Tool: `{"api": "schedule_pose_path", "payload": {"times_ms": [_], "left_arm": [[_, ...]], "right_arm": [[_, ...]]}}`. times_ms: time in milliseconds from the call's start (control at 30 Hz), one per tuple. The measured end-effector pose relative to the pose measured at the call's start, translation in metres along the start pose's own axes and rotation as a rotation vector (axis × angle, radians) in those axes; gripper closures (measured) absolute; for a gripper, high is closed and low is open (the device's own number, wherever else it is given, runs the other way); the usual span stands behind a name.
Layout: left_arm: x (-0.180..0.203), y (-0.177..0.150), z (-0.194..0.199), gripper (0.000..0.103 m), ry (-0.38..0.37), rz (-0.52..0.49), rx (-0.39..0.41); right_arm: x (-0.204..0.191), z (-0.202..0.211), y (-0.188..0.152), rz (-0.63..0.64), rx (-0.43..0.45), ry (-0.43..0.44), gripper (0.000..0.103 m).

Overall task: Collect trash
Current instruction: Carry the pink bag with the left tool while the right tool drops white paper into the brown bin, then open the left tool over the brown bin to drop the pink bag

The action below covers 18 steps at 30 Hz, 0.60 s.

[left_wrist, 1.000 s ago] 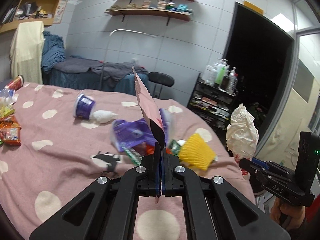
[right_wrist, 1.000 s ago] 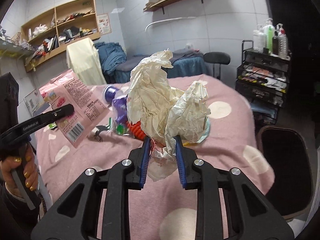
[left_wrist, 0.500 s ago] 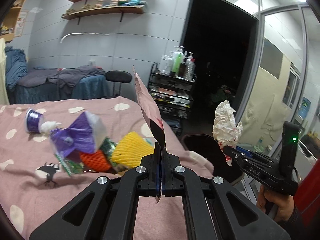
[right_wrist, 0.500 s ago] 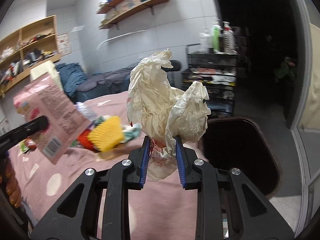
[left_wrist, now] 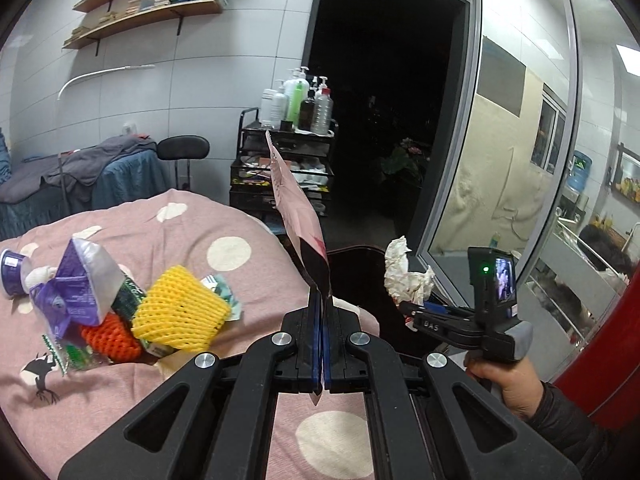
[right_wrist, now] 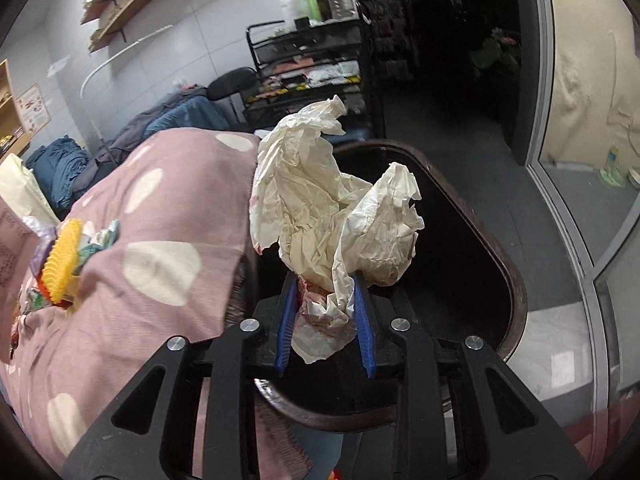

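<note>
Left wrist view: left gripper [left_wrist: 322, 312] clamped tight on a flat pink packet [left_wrist: 298, 216], held edge-on and upright above the pink spotted bedspread [left_wrist: 192, 240]. Beside the bedspread's edge, a dark bin [left_wrist: 360, 276]; over it, right gripper [left_wrist: 414, 312] with crumpled paper [left_wrist: 404, 278], gripped by a hand [left_wrist: 506, 384]. On the bedspread, left of the bin: yellow foam net [left_wrist: 180, 312], orange net [left_wrist: 110, 338], purple wrapper [left_wrist: 76, 284].

Right wrist view: right gripper [right_wrist: 325, 292] above the bin [right_wrist: 516, 280], jaws opening, crumpled paper [right_wrist: 328, 208] between the blue pads [right_wrist: 365, 320], whether pressed or merely touched unclear. Bedspread [right_wrist: 160, 216] just left of the bin.
</note>
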State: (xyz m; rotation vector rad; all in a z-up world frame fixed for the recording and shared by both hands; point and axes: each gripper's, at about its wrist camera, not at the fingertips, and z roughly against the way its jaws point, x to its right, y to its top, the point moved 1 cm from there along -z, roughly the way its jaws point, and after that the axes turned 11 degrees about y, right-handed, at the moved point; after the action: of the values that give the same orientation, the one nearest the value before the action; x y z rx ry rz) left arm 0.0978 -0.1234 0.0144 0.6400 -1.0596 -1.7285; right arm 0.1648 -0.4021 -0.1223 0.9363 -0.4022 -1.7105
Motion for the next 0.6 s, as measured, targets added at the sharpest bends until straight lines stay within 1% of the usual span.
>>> {"api": "schedule_pose_path", "payload": {"times_ms": [33, 100, 133, 167, 300, 433, 600], "left_arm": [[0.002, -0.001, -0.002, 0.101, -0.005, -0.003, -0.006], [0.006, -0.002, -0.006, 0.101, -0.016, -0.007, -0.02], [0.007, -0.003, -0.008, 0.101, -0.02, -0.008, -0.028], [0.009, -0.004, -0.009, 0.101, -0.025, -0.01, -0.035], [0.013, -0.005, -0.015, 0.101, -0.038, -0.019, -0.058], [0.023, -0.002, -0.02, 0.101, -0.052, -0.038, -0.066], [0.037, 0.0, -0.035, 0.101, -0.088, -0.056, -0.091]], "right_arm": [[0.002, -0.004, 0.0, -0.009, -0.005, -0.009, 0.066], [0.005, -0.007, -0.002, -0.028, -0.006, -0.017, 0.049], [0.007, -0.009, -0.002, -0.038, -0.006, -0.018, 0.044], [0.008, -0.008, -0.004, -0.044, -0.007, -0.02, 0.036], [0.007, -0.003, -0.008, -0.045, 0.002, -0.033, 0.031], [0.004, 0.011, -0.01, -0.029, 0.04, -0.058, 0.027], [0.004, 0.035, -0.011, -0.017, 0.096, -0.094, 0.022]]}}
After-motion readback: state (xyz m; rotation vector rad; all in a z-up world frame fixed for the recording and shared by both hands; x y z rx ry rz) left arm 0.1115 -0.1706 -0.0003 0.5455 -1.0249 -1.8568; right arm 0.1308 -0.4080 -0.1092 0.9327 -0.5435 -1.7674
